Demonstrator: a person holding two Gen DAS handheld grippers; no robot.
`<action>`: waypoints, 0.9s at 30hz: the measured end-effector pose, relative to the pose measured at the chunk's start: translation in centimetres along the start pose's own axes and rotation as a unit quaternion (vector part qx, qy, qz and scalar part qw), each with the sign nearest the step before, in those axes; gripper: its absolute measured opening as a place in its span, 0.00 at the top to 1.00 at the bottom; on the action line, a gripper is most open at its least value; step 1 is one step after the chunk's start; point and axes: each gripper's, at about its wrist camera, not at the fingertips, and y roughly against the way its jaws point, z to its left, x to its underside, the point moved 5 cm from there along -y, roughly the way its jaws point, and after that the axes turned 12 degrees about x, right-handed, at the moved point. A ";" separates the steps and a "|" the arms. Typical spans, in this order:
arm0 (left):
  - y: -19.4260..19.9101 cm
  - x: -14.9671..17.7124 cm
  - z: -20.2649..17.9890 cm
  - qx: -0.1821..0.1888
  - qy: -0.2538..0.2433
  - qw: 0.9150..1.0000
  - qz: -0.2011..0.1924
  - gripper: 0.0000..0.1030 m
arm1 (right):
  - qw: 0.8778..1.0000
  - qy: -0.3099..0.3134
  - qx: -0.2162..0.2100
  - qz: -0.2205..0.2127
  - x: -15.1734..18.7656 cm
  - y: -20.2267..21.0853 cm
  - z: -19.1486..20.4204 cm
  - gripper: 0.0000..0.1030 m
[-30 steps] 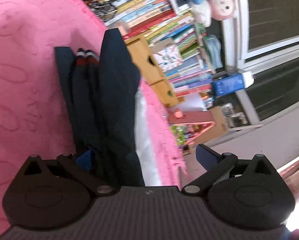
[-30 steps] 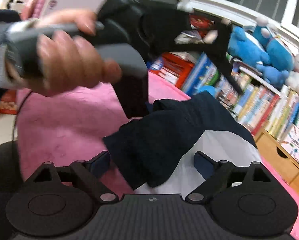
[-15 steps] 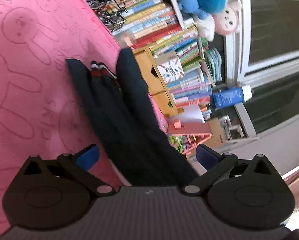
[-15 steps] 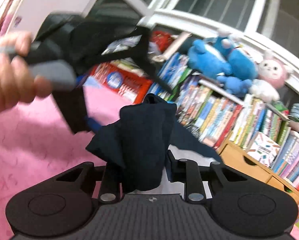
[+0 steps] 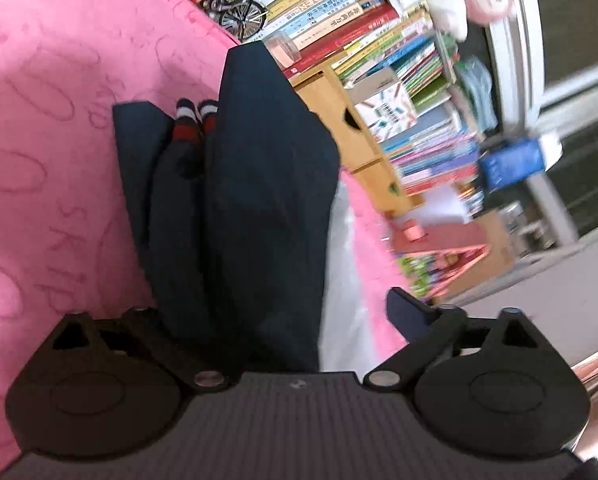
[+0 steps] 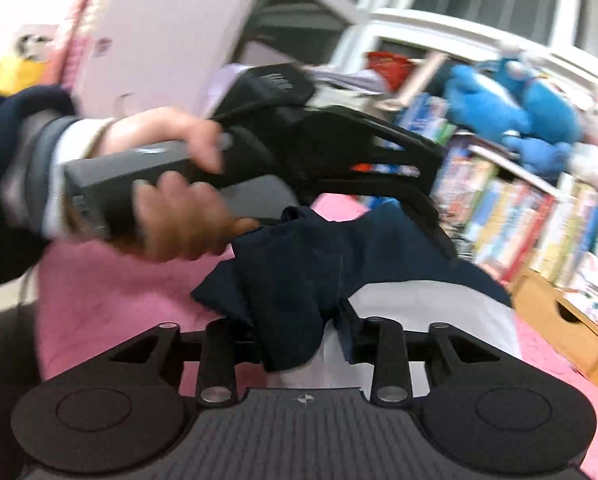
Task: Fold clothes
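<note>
A dark navy garment (image 5: 259, 200) with red-and-white striped cuffs (image 5: 191, 120) lies on a pink blanket (image 5: 59, 160), a white part (image 5: 339, 280) showing along its right side. My left gripper (image 5: 275, 312) straddles the near end of the cloth. Its jaws are closing: the left finger is hidden under the fabric and the right one stands clear of it. In the right wrist view a bunched fold of the navy garment (image 6: 299, 264) sits pinched in my right gripper (image 6: 295, 320), whose narrow jaws are opening slightly. A person's hand (image 6: 171, 208) holds the left gripper just above the cloth.
Shelves packed with books (image 5: 379, 32) and wooden drawers (image 6: 559, 320) line the blanket's far edge. Blue plush toys (image 6: 519, 112) sit on top, and a small model bicycle (image 5: 235, 16) stands by the books. A window is behind the shelves.
My right gripper went from wide open to closed on a fold of the navy cloth and raised it. The left gripper moved down over the garment's near end, and its jaws narrowed.
</note>
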 end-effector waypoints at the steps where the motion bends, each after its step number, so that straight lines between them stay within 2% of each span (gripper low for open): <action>1: 0.1 0.1 0.0 -0.010 -0.010 1.000 -0.001 0.32 | 1.000 0.001 -0.016 -0.001 0.1 0.5 0.0 0.63; 3: 0.3 0.2 0.2 -0.025 -0.027 0.999 -0.003 0.40 | 0.999 0.000 -0.050 -0.003 0.2 1.5 -0.2 0.62; 5: 0.8 0.3 0.5 -0.021 -0.021 1.000 -0.005 0.45 | 0.997 -0.023 -0.079 0.001 0.2 2.5 -1.1 0.57; 7: 1.1 0.3 0.9 -0.014 -0.012 1.000 -0.007 0.48 | 0.994 -0.067 -0.081 0.008 0.3 3.1 -3.5 0.30; 9: 1.4 0.3 1.2 -0.006 -0.008 1.000 -0.008 0.50 | 0.989 -0.138 -0.059 0.014 0.8 3.0 -7.3 0.18; 10: 1.5 0.3 1.2 -0.004 -0.007 1.000 -0.009 0.51 | 0.981 -0.185 -0.044 0.022 1.4 2.5 -9.7 0.12; 12: 1.6 0.3 1.3 0.002 -0.004 1.000 -0.012 0.51 | 0.957 -0.286 -0.021 0.045 2.9 0.7 -14.5 0.11; 15: 2.0 0.4 1.6 0.013 0.003 1.000 -0.016 0.54 | 0.896 -0.429 -0.051 0.108 6.1 -4.1 -20.0 0.14; 16: 2.2 0.5 1.7 0.017 0.003 1.000 -0.017 0.55 | 0.881 -0.453 -0.055 0.124 7.0 -5.8 -21.2 0.15; 19: 2.4 0.7 1.8 0.023 -0.003 0.999 -0.022 0.57 | 0.857 -0.490 -0.055 0.153 9.1 -10.8 -23.0 0.16; 21: 2.4 1.0 1.7 0.021 -0.014 0.999 -0.024 0.58 | 0.837 -0.518 -0.080 0.156 10.2 -13.6 -23.3 0.16; 24: 2.2 1.6 1.2 0.007 -0.050 0.998 -0.033 0.58 | 0.829 -0.531 -0.105 0.141 10.7 -17.0 -23.2 0.14; 27: 2.1 2.1 0.6 -0.018 -0.079 0.996 -0.043 0.58 | 0.851 -0.500 -0.094 0.128 10.1 -18.6 -21.9 0.15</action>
